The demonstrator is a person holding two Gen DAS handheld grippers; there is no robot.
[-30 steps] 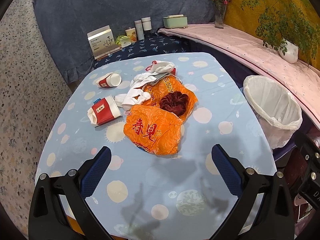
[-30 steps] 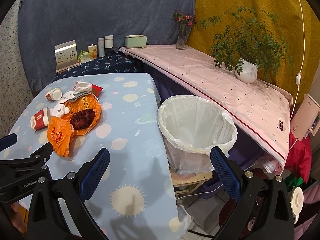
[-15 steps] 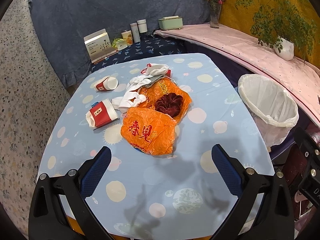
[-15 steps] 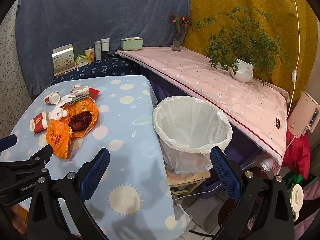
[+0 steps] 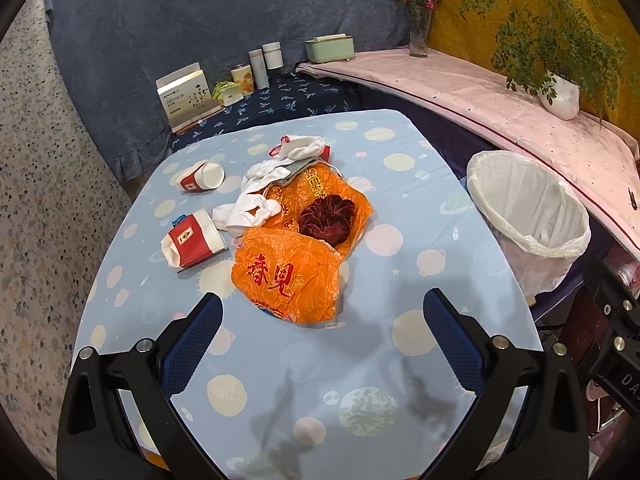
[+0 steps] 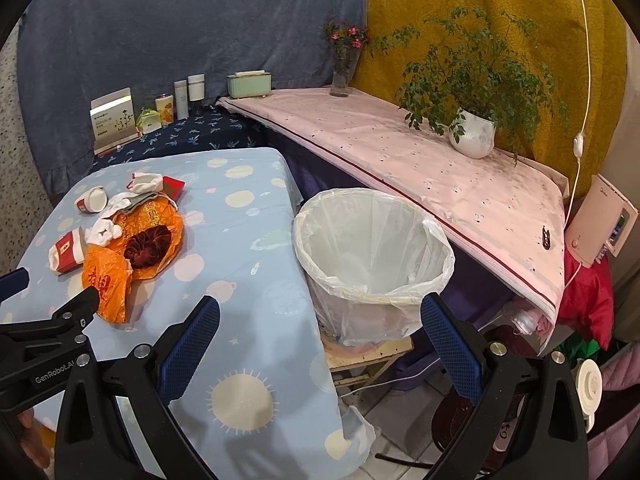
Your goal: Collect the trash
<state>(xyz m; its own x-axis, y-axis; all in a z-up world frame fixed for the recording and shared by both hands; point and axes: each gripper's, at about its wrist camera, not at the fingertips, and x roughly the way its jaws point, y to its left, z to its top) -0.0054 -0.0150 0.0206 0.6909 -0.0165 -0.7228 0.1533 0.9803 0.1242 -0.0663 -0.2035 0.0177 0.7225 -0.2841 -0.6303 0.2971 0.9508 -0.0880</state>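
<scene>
Bare tablecloth point(image 5: 360, 360) lies open before the orange bag point(image 5: 288, 276).

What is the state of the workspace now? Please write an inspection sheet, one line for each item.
Surface: table under a light blue cloth with dots.
Job's things: orange bags, dark red scrunchie, white socks, two red paper cups, all lying on the cloth; lined trash bin stands beside the table, seemingly empty.
Clutter: red packet behind the socks.
Grippers: left gripper and right gripper both open, holding nothing.
Cables: white cord on the yellow wall.
Surroundings: potted plant, flower vase, containers on the back shelf.
</scene>
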